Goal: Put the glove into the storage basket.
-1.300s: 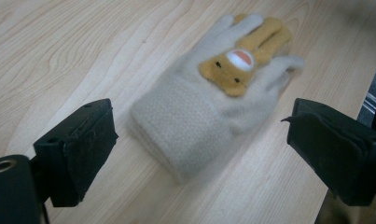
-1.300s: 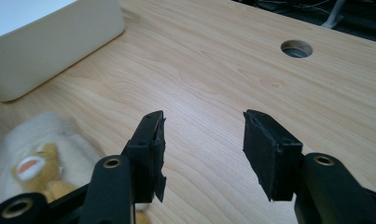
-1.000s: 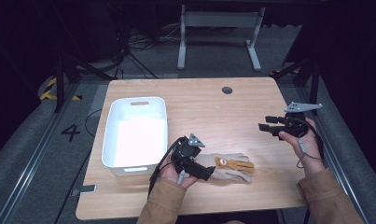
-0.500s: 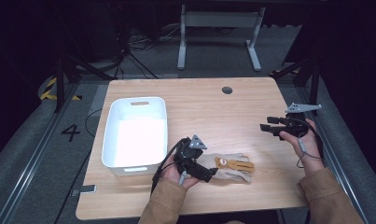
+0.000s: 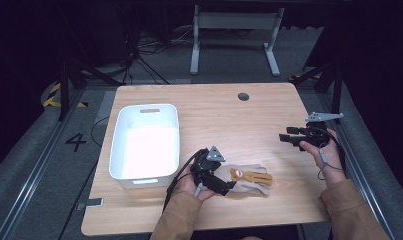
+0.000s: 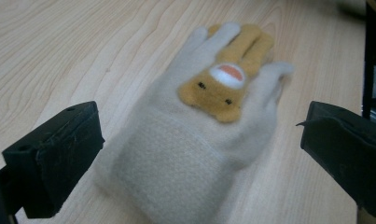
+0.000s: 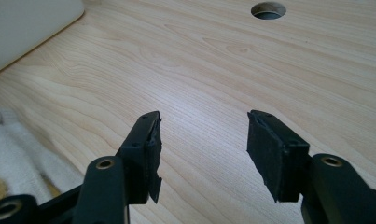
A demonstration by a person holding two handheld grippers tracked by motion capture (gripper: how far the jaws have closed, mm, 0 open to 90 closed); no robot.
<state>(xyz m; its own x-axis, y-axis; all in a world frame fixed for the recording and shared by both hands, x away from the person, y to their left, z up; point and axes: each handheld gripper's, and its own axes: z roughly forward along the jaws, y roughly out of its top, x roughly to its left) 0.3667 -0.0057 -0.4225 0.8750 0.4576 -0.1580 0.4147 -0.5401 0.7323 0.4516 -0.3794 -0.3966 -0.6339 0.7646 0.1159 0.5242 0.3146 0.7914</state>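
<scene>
A cream fuzzy glove (image 5: 250, 179) with an orange-brown animal patch lies flat on the wooden table near its front edge, fingers pointing right. My left gripper (image 5: 225, 183) is open at the glove's cuff. In the left gripper view its two jaws stand wide apart on either side of the glove (image 6: 209, 116), left gripper (image 6: 202, 140) touching nothing. My right gripper (image 5: 285, 137) is held open over bare table near the right edge, pointing left. In the right gripper view nothing lies between the jaws of the right gripper (image 7: 202, 140), and the glove (image 7: 13, 154) shows at the lower left.
A white plastic bin (image 5: 139, 180) stands on the left part of the table, just left of my left hand; its corner (image 7: 27, 23) shows in the right gripper view. A round cable hole (image 5: 243, 96) sits near the table's far edge.
</scene>
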